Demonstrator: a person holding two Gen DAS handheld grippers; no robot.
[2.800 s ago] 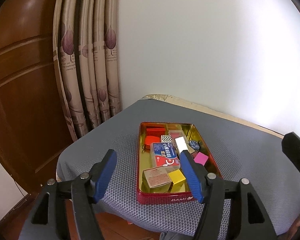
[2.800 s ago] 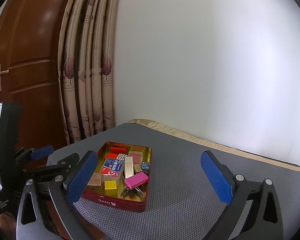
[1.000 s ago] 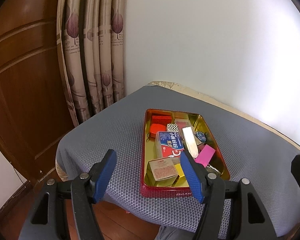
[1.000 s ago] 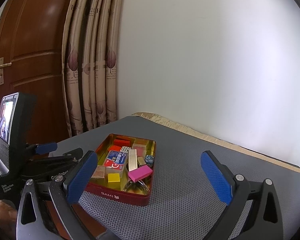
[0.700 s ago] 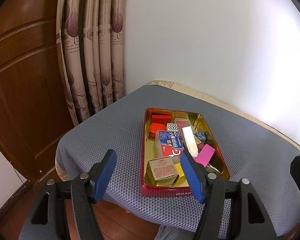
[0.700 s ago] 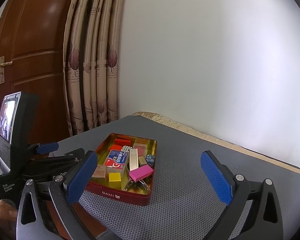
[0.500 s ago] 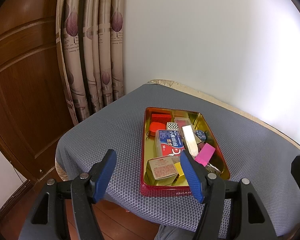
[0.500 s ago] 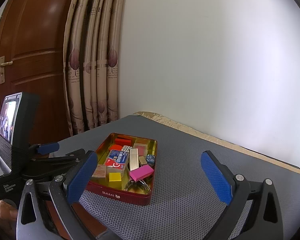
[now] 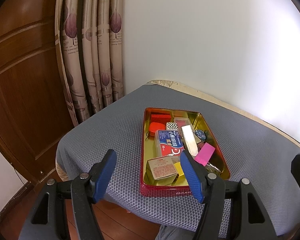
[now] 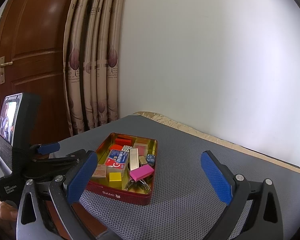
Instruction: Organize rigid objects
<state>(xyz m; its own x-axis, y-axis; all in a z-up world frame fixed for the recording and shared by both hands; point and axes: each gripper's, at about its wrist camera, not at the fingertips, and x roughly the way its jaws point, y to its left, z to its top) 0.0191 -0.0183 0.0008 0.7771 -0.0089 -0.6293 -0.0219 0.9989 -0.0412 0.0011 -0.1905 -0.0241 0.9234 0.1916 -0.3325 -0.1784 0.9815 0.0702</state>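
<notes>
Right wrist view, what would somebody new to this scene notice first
First comes the red tin with a gold lining, near the front left corner of the grey mesh mat and crammed with small things. A bright pink block lies on top at its near right end, with a yellow block to its left and a blue and white box behind that. The right claw frames it all with blue pads spread wide and nothing between them.

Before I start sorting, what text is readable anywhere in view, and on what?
"BAMI": tin, front wall, with a small bear mark.
"Data Acquisition System": left tongs' body.
"50": blue box; its larger characters are unreadable to me.
Tan box print: too small.
Curtain lettering: blurred.
</notes>
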